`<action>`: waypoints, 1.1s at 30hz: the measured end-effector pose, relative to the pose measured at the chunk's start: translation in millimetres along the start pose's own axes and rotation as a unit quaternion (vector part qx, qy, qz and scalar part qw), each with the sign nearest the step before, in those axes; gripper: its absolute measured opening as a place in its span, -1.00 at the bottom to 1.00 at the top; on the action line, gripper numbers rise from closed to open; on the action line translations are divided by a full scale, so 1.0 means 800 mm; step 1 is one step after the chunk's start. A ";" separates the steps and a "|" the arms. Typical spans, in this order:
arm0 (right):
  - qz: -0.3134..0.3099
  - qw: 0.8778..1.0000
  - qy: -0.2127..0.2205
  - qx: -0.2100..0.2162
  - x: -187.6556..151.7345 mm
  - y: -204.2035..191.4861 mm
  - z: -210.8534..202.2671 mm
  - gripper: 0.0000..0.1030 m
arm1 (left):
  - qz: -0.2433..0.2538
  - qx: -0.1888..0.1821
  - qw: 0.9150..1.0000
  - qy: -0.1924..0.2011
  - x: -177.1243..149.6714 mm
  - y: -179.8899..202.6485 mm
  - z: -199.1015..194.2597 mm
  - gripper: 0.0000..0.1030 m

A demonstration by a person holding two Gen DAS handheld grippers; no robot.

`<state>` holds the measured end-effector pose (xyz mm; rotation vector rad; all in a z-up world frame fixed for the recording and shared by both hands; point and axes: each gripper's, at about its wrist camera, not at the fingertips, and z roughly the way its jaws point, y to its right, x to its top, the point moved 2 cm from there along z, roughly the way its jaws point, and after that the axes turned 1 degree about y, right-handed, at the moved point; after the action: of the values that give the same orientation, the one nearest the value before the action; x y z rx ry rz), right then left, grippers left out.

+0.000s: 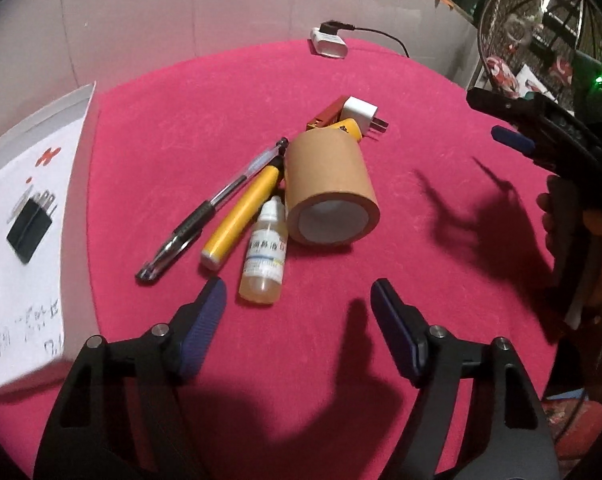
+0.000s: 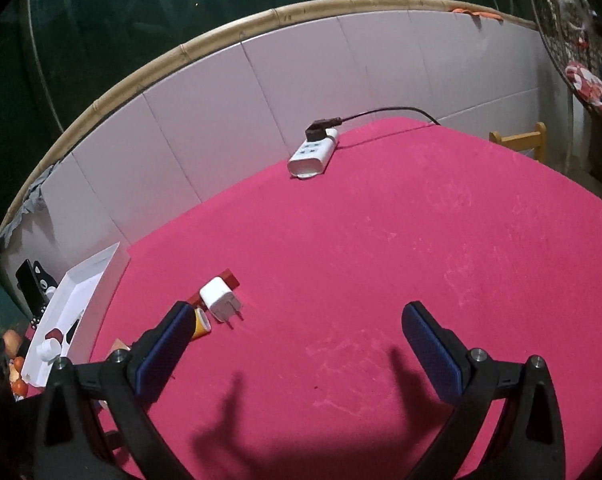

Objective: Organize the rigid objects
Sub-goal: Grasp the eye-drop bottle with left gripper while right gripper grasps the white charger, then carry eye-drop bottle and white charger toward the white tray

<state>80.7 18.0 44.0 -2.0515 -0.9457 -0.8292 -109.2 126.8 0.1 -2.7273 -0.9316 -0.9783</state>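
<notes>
A pile lies on the red cloth in the left wrist view: a brown tape roll (image 1: 329, 188), a small dropper bottle (image 1: 263, 258), a yellow marker (image 1: 243, 218), a black pen (image 1: 205, 214), a white plug adapter (image 1: 361, 114) and a red block (image 1: 327, 116). My left gripper (image 1: 297, 300) is open and empty just in front of the bottle. My right gripper (image 2: 297, 320) is open and empty above bare cloth; the adapter (image 2: 220, 299) and red block (image 2: 229, 278) lie beside its left finger. The right gripper also shows at the left view's right edge (image 1: 513, 140).
A white box (image 1: 25, 208) at the left holds a black adapter (image 1: 31, 224); it also shows in the right wrist view (image 2: 81, 300). A white power strip (image 2: 313, 154) with a black cable lies at the far table edge. A tiled wall stands behind.
</notes>
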 end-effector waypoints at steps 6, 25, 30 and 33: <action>0.004 0.999 -0.023 0.026 0.000 0.002 0.010 1.00 | 0.007 0.013 1.000 0.004 0.015 -0.006 0.018 0.46; -0.131 0.986 -0.091 0.038 0.011 -0.061 0.081 0.71 | -0.013 0.042 0.998 0.042 0.004 -0.025 0.014 -0.60; -0.146 0.981 -0.116 0.055 0.013 -0.085 0.112 0.35 | -0.017 0.040 0.998 0.043 0.004 -0.027 0.012 -0.60; -0.151 0.977 -0.139 0.059 0.007 -0.093 0.130 -0.05 | -0.016 0.041 0.998 0.043 0.004 -0.027 0.012 -0.60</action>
<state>48.8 139.7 17.9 -1.9806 -1.4546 -0.6274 -114.6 148.6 -7.6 -2.5898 -0.9795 -1.0306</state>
